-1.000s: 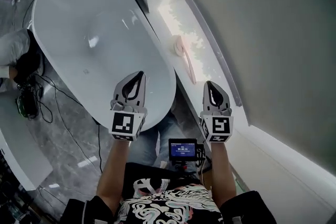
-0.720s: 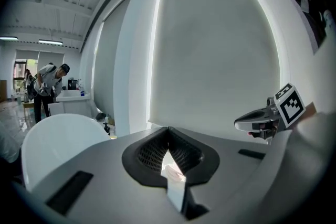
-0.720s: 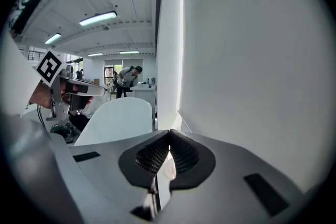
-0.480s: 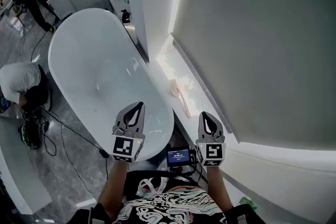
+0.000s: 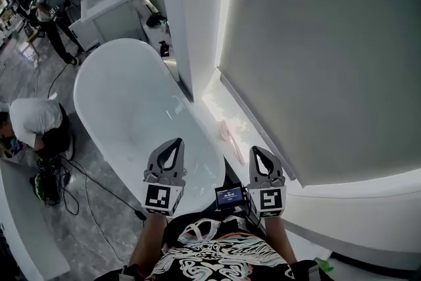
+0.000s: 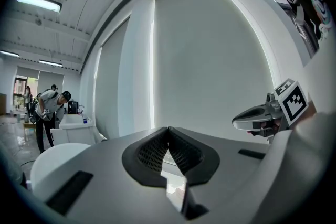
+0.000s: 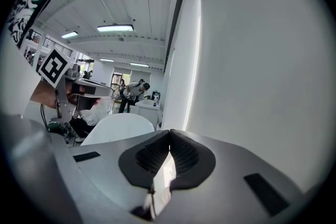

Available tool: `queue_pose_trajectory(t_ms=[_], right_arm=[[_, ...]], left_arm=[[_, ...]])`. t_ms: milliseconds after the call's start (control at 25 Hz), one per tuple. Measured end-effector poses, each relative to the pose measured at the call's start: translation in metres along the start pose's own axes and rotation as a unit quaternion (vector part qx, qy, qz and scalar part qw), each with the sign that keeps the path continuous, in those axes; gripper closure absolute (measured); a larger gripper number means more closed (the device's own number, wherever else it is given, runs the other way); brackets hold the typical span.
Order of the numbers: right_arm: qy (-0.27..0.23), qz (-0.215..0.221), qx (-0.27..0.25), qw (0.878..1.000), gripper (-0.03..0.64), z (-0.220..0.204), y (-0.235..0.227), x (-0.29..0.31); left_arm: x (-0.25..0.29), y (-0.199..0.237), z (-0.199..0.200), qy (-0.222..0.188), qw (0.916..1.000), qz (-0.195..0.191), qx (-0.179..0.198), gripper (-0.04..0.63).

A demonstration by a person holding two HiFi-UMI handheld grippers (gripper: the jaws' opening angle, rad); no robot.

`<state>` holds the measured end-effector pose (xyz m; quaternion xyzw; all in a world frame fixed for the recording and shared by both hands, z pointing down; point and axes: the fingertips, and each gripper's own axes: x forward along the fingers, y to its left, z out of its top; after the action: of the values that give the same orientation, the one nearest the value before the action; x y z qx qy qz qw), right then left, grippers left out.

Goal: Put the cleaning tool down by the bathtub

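While a crouching person (image 5: 33, 122) and black cables (image 5: 56, 182) crowd the grey floor (image 5: 99, 224) left of the white oval bathtub (image 5: 131, 108), the pale pink long-handled cleaning tool (image 5: 227, 133) lies on the white window ledge (image 5: 212, 101) beside the tub's right rim. It is ahead of the left gripper (image 5: 176, 141) and the right gripper (image 5: 255, 150) (both pinched closed, empty), apart from both and nearer the right.

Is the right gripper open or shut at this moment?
Shut. In the right gripper view, the right gripper has its jaws meeting at the tips, and nothing is between them.
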<state>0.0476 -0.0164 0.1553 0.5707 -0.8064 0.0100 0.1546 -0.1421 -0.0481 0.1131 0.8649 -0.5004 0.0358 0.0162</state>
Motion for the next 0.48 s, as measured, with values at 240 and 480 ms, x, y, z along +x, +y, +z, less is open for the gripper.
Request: queue_pose_trajectory(t_ms=[240,480], right_arm=[[-0.031,0.001,0.025,0.999,0.589,0.025,0.002,-0.019],[-0.051,-0.001,0.022,0.998,0.589,0.044,0.005,-0.03]], left_arm=[[-0.015,0.003,0.022,-0.008,0.9999,0.011,0.009,0.578],[-0.023,0.0,0.024,-0.002,0.9999,0.008,0.01,0.578]])
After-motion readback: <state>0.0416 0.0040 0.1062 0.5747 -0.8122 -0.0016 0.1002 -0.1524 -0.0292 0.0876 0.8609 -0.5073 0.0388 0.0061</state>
